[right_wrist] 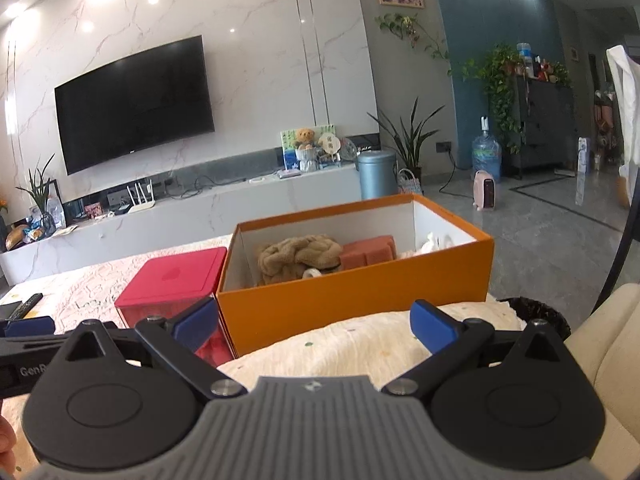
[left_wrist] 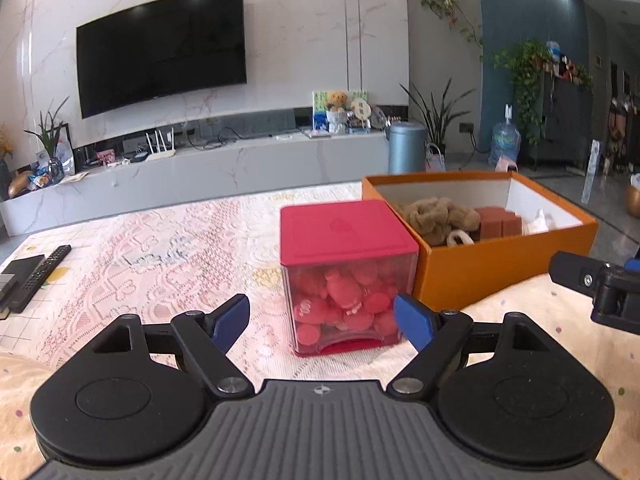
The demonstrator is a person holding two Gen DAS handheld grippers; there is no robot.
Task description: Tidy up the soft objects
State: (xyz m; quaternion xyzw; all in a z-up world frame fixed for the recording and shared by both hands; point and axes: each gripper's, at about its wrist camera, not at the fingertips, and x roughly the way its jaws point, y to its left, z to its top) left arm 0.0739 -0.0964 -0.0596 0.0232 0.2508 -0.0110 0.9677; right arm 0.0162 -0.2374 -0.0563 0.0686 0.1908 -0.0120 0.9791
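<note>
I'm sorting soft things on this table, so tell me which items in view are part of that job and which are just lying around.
Part of the job:
orange box
brown plush toy
red sponge block
white soft item
red-lidded clear container

Just lying about:
remote control
television
blue bin
water jug

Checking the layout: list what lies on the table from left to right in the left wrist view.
Remote control → red-lidded clear container → orange box holding a brown plush, then a red-brown block, then something white.
</note>
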